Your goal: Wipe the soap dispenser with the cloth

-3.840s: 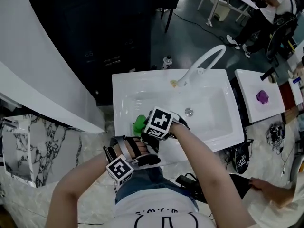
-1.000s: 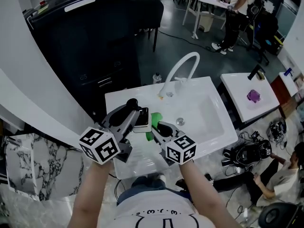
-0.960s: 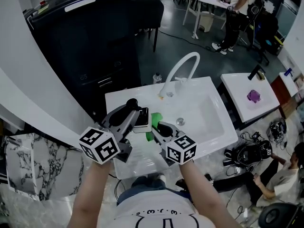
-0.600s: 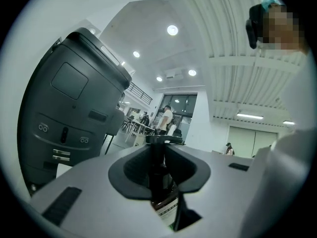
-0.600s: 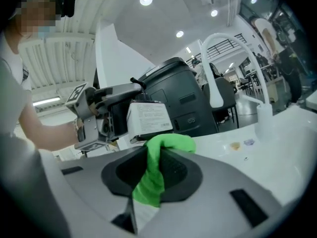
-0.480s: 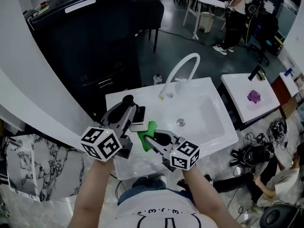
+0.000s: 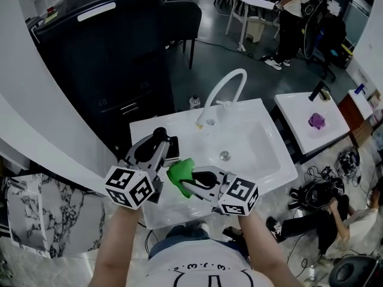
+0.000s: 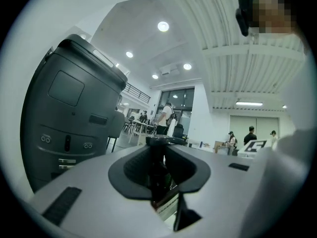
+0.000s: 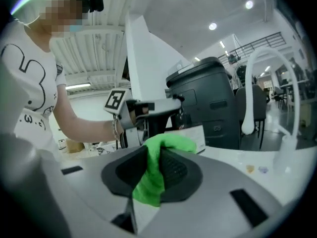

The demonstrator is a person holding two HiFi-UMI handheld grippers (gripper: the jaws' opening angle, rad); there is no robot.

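Both grippers held out, lower centre of frame.
Left gripper (image 7: 160, 142) level, jaws clamped on soap dispenser (image 7: 173, 149); right gripper (image 7: 192, 180) angled left, jaws pinching cloth (image 7: 179, 174).

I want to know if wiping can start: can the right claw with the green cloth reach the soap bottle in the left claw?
Probably yes. The right claw grips the cloth close beside the soap bottle, which the left claw holds above the sink; nothing stands between them.
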